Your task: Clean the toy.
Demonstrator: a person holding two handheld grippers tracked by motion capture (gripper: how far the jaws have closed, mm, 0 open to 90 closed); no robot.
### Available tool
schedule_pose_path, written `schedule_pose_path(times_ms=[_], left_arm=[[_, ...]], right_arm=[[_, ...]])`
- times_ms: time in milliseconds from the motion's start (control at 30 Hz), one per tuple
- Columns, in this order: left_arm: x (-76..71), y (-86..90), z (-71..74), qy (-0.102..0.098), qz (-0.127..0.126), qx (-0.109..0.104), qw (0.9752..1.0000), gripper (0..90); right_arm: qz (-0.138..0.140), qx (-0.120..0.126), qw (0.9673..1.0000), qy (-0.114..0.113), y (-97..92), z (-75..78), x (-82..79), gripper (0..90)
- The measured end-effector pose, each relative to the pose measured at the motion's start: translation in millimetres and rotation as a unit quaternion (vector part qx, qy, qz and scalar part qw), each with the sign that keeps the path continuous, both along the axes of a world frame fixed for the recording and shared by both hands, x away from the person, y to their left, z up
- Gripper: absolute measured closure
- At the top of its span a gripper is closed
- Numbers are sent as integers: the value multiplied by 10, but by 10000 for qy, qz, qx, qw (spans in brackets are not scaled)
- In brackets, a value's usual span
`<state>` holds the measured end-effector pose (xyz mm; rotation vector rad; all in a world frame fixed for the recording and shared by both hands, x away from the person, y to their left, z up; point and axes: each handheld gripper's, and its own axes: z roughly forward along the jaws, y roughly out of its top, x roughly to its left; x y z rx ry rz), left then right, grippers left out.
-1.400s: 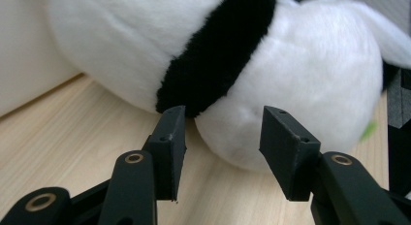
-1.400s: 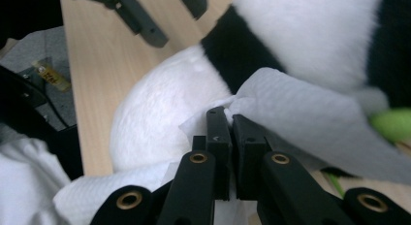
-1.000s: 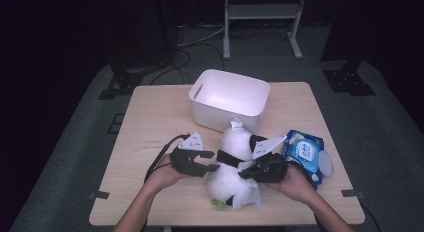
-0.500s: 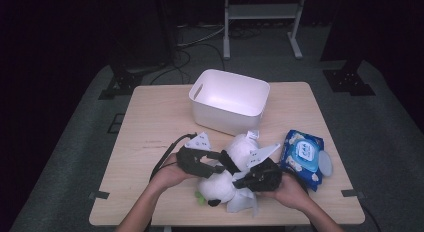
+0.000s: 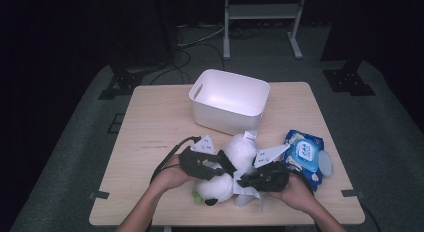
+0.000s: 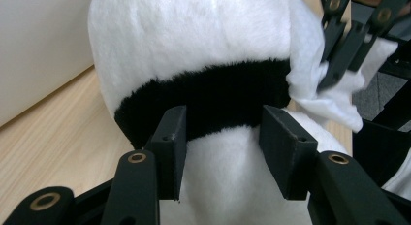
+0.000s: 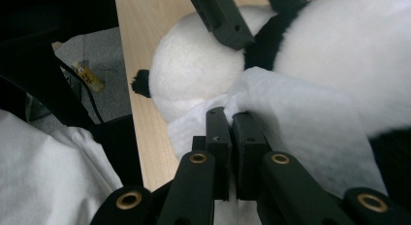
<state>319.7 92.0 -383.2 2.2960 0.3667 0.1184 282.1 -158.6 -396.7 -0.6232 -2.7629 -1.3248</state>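
toy: a plush panda (image 5: 227,177), white with black bands, is seen lying on the table (image 5: 150,127) in the lower middle of the high view, in front of the white bin (image 5: 229,99)

left gripper: the left gripper (image 6: 223,137) is set around the toy's black band with its jaws half spread; the jaws have just been closing, and the pads (image 6: 170,137) sit at the fur on either side, though a firm squeeze can't really be told

why: looks like the toy is being steadied from the left so it won't roll while it gets wiped

right gripper: the right gripper (image 7: 231,133) is pressed together, pinching a white wipe (image 7: 300,137), which is draped against the panda's side

why: the wipe is pinched at its bunched edge, probably so the loose part can be dragged over the fur

toy axis: in the high view the long axis runs from lower left to upper right, with a rounded white end toward the bin and the small dark bits at the lower left; which end is the head can't be told for sure

wipes pack: the blue wipes pack (image 5: 305,154) is parked at the right of the high view, just beside the right hand, likely kept handy for more sheets
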Motion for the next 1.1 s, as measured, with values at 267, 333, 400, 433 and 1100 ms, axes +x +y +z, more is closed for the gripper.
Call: schedule_pose_path(times_ms=[267, 333, 400, 433, 1100], left_arm=[[-50, 33, -37, -36, -12, -70, 10000, 538], [-55, 48, -45, -43, -22, -87, 10000, 539], [-60, 65, -47, -45, -37, -79, 10000, 540], [-64, 70, -49, -39, -38, -81, 10000, 540], [-138, 77, -57, -89, -160, -71, 9998, 542]], right_arm=[[-245, 153, 9993, -228, -193, 195, 21, 864], [-336, 195, 9988, -306, -246, 248, 36, 864], [-437, 236, 9981, -371, -300, 304, 57, 864], [-486, 261, 9976, -413, -327, 328, 72, 863], [-1371, 421, 9889, -382, -470, 357, 603, 862]])
